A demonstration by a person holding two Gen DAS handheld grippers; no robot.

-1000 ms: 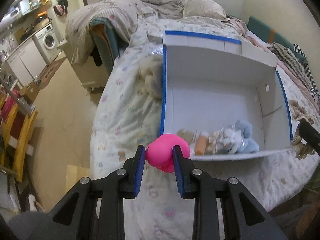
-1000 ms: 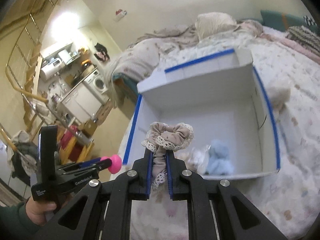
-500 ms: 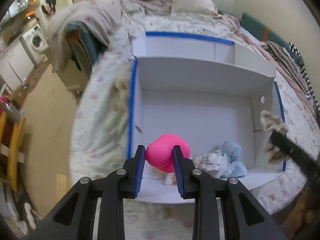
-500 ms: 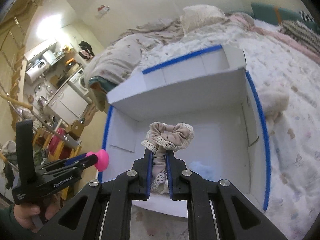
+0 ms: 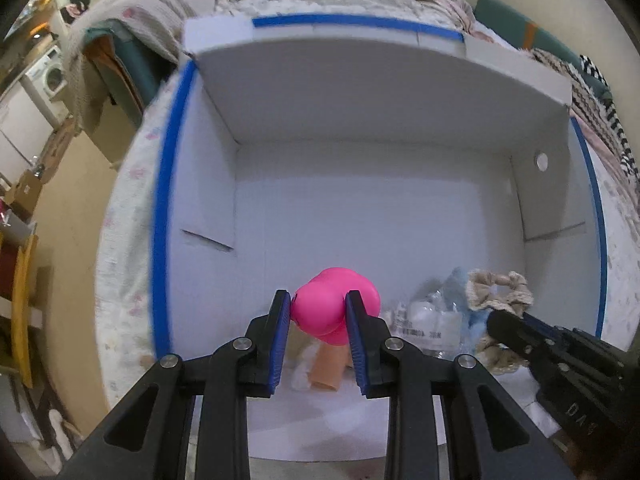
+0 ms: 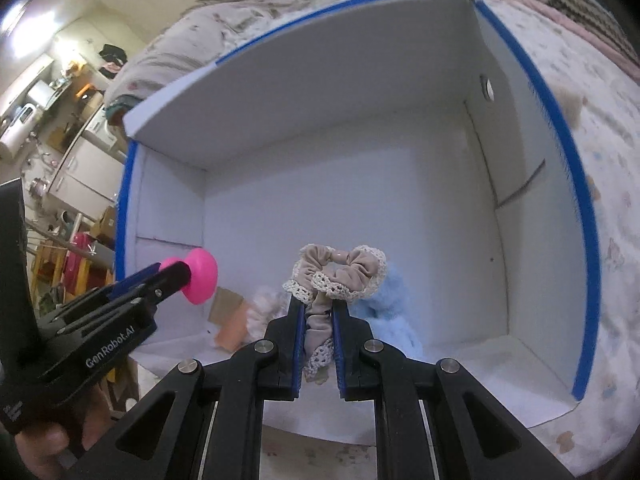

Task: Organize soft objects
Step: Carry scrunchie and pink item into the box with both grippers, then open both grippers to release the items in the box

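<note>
Pink toy: squashy pink blob (image 5: 334, 306), pinched between the blue pads of my left gripper (image 5: 318, 334), held over the near half of the box.
Scrunchie: beige, lace-edged scrunchie (image 6: 340, 274), clamped by my right gripper (image 6: 318, 346), its frill standing above the fingertips.
Box: white cardboard box (image 5: 360, 112) with blue tape on its rim, open toward me, sitting on the patterned bedspread (image 6: 612, 160).
Already inside: light blue plush (image 6: 394, 308) at about 3 o'clock from the scrunchie; peach item (image 6: 232, 326) at 9 o'clock from it; clear wrapped packet (image 5: 430, 326) at 3 o'clock from the pink toy.
Grippers: in the right view, I see my left one at 9 o'clock, apart from the right.
</note>
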